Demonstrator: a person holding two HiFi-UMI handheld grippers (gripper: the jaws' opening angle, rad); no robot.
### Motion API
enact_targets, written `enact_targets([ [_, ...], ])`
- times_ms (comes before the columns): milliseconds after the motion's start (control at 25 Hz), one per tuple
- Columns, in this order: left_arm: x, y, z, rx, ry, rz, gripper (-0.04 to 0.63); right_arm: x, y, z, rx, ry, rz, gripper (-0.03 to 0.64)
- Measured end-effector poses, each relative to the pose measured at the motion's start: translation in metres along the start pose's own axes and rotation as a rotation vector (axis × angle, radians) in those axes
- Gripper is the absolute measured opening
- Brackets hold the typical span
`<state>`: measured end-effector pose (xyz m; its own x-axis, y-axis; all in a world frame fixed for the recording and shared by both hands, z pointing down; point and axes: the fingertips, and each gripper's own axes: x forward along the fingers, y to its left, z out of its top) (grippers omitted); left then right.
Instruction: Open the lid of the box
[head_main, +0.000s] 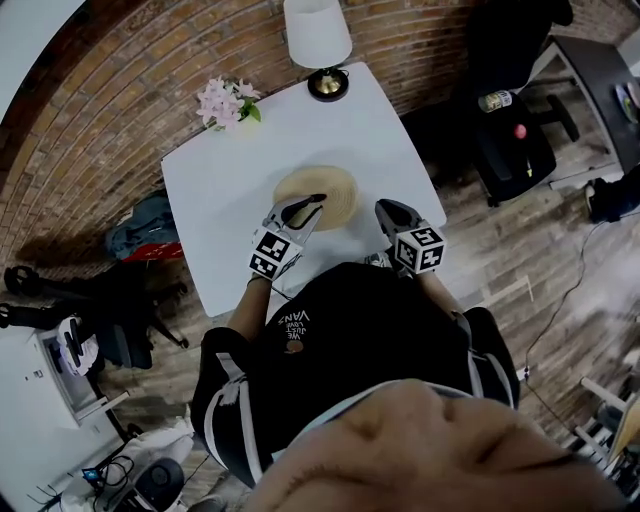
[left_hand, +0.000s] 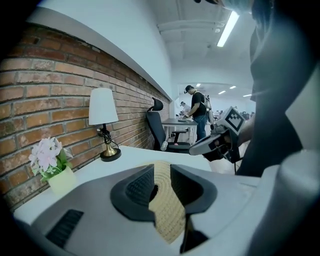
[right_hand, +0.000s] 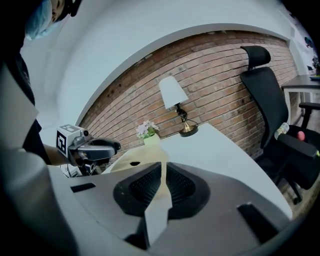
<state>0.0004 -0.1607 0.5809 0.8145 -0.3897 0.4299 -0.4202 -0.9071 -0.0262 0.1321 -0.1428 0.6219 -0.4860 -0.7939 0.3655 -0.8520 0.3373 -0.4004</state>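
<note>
A round woven straw box (head_main: 335, 192) with its lid on sits on the white table (head_main: 300, 130) near the front edge. My left gripper (head_main: 312, 204) reaches over the box's left rim. In the left gripper view its jaws (left_hand: 162, 172) stand a little apart, and the woven surface (left_hand: 167, 210) shows in the gap. My right gripper (head_main: 383, 208) hovers just right of the box, apart from it, with its jaws shut (right_hand: 162, 172) and nothing in them. The tan lid (right_hand: 132, 160) lies to its left, beside the left gripper (right_hand: 95, 147).
A white-shaded lamp (head_main: 318, 40) on a brass base and a pot of pink flowers (head_main: 225, 100) stand at the table's far edge by the brick wall. A black office chair (head_main: 510, 130) is to the right. A person (left_hand: 197, 110) stands far off.
</note>
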Motion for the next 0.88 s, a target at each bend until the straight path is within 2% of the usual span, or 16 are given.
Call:
enact_targets([
  [120, 0.004, -0.001, -0.005, 0.025, 0.033, -0.006, 0.117, 0.008, -0.002, -0.006, -0.036, 0.044, 0.023, 0.008],
  [160, 0.006, -0.001, -0.006, 0.038, 0.047, -0.013, 0.135, 0.012, -0.002, -0.008, -0.047, 0.061, 0.029, 0.027],
  [240, 0.010, -0.004, -0.011, 0.083, 0.090, -0.029, 0.188, 0.018, -0.004, -0.012, -0.067, 0.098, 0.045, 0.141],
  [280, 0.012, -0.005, -0.014, 0.103, 0.113, -0.037, 0.214, 0.021, -0.004, -0.015, -0.080, 0.116, 0.056, 0.154],
  [640, 0.022, -0.012, -0.042, 0.144, 0.240, -0.109, 0.321, 0.043, 0.000, -0.037, -0.230, 0.236, 0.146, 0.226],
  [880, 0.029, -0.018, -0.051, 0.276, 0.351, -0.192, 0.357, 0.049, -0.002, -0.039, -0.294, 0.273, 0.203, 0.258],
])
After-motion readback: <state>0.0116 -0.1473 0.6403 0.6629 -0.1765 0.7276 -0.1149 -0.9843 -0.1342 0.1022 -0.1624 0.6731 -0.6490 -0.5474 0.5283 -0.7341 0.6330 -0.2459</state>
